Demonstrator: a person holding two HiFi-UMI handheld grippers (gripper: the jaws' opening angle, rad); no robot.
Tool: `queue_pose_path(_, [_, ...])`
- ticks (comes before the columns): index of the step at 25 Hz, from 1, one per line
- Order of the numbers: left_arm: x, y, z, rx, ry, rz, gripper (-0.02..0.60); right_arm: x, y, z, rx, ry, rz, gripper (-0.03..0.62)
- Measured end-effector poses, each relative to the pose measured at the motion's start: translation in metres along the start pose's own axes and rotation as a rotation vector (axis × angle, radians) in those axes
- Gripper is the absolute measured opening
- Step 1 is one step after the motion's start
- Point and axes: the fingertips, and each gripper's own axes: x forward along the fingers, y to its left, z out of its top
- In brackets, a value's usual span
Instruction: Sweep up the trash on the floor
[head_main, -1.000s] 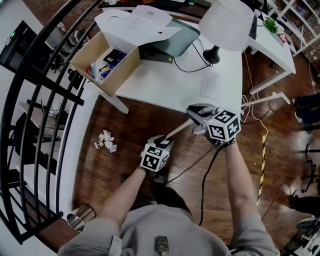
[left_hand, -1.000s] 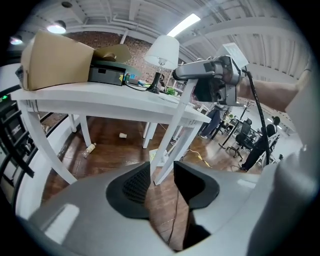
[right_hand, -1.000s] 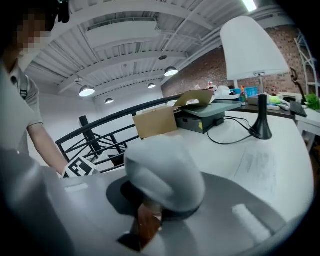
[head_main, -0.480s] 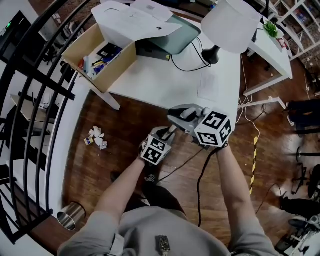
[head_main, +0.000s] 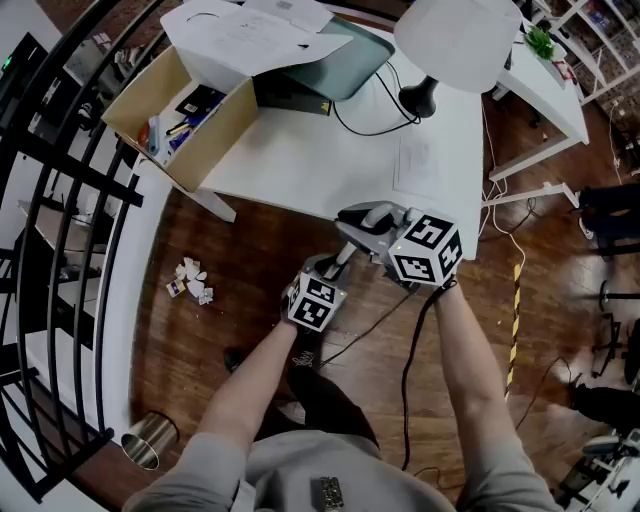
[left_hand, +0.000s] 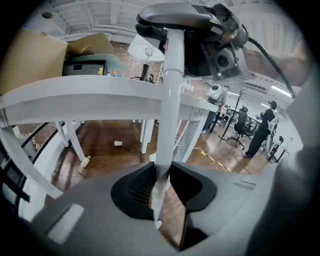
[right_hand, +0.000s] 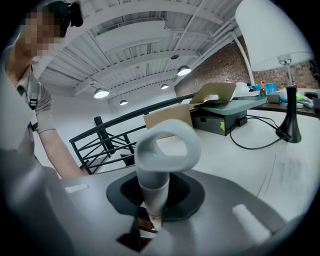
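Left claw (left_hand: 161, 186) shifted, closing round pole (left_hand: 170, 100); only right gripper view shows right claw (right_hand: 154, 199) clenching handle (right_hand: 162, 147).

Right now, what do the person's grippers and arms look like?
The left gripper and right gripper are grey with dark ribbed pads, each bearing a white cube of black square markers. A black cable trails from the right one. Short grey sleeves, bare forearms. The left jaws are closing round the white pole.

Glossy wood floor (head_main: 205, 350), crumpled paper trash (head_main: 190, 282)
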Motion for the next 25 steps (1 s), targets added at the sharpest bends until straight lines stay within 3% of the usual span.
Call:
queue_pose_path(4, [0.008,0.011,0.004,-0.017,-0.011,0.039,0.097,0.003,-0.021,-0.001,-0.038,-0.035,-0.113,0.059])
queue_pose_path(10, [0.015,0.024,0.002,-0.026,0.003,0.052,0.097,-0.011,-0.043,-0.017,-0.001,-0.080,-0.225,0.209])
queue_pose_path(13, [0.017,0.026,0.005,-0.019,-0.008,0.055,0.098,-0.025,-0.045,-0.019,0.030,-0.115,-0.252,0.215])
queue_pose_path(16, [0.013,0.022,0.003,-0.063,-0.009,0.050,0.106,-0.041,-0.036,-0.020,0.042,-0.144,-0.281,0.215])
queue_pose_path(25, [-0.005,0.005,0.006,-0.035,-0.014,0.037,0.176,-0.067,-0.017,-0.039,0.044,-0.102,-0.394,0.198])
